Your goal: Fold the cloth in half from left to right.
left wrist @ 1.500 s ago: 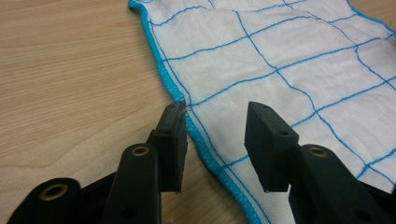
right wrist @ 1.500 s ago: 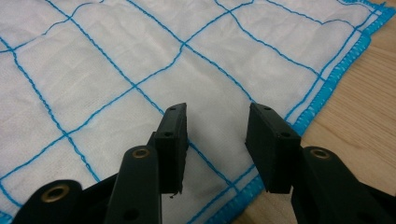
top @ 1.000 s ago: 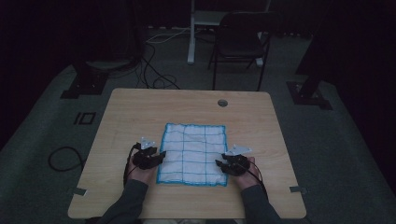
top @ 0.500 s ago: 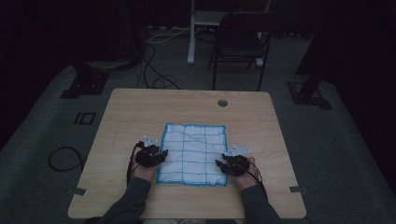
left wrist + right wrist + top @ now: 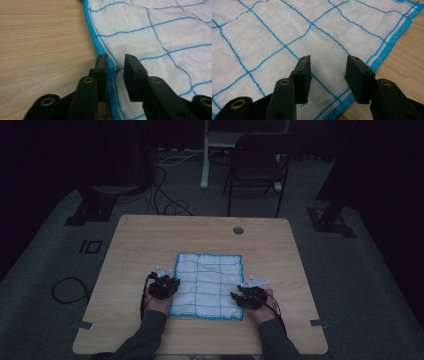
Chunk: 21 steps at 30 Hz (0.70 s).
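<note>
- Lying flat on the table [image 5: 150, 240], in the lower middle of the high view: a white cloth [image 5: 207, 282] with blue lines and a blue edge.
- Looks like the start of a fold: getting hold of the near part of the cloth, one side with each hand.
- Seen at the cloth's left edge, lower left of the high view: left gripper [image 5: 172, 282].
- In the left gripper view, low in the middle: left gripper [image 5: 115, 61] with jaws just closing, now only a small gap wide.
- Blue edge [image 5: 110, 68] bunched up in that gap, touching the left jaw. Not pinched tight yet, by the look of it.
- Seen near the cloth's lower right corner in the high view: right gripper [image 5: 235, 296].
- In the right gripper view: right gripper [image 5: 327, 66] wide open, jaws just opening a bit more, over the white cloth [image 5: 287, 37] close to its corner.
- Nothing held there; cloth lying flat between and under the jaws.
- Next, probably: squeeze the left jaws all the way on the edge.
- Then push the right jaws down onto the cloth, close them, and check both grips before lifting.
- Possible trouble: thin cloth slipping out if lifted too soon.
</note>
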Each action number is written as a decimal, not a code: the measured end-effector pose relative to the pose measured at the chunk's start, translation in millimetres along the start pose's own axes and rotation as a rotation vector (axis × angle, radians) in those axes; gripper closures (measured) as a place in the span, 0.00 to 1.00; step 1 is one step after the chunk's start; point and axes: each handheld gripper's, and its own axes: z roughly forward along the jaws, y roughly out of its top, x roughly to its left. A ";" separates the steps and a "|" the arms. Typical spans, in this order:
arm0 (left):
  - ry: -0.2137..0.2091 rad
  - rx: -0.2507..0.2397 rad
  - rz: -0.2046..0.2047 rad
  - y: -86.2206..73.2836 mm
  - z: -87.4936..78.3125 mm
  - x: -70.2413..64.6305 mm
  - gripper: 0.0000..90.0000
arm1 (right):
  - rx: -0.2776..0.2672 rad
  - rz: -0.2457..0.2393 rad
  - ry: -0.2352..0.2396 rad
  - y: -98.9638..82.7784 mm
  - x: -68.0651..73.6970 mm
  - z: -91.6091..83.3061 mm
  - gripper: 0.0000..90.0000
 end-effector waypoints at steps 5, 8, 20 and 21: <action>-0.021 0.008 -0.009 -0.1 -0.4 3.0 0.94 | -0.002 0.006 0.006 -0.1 -0.1 -0.5 0.60; -0.038 0.014 -0.020 0.0 -1.7 8.1 0.96 | -0.030 0.050 0.052 -0.8 -4.4 -3.7 0.61; -0.042 0.021 -0.032 -5.4 -14.6 35.1 0.96 | -0.038 0.054 0.016 -2.3 -8.9 -9.6 0.62; -0.041 0.022 -0.028 -5.6 -15.5 37.3 0.96 | -0.037 0.052 0.016 -2.3 -8.6 -9.6 0.62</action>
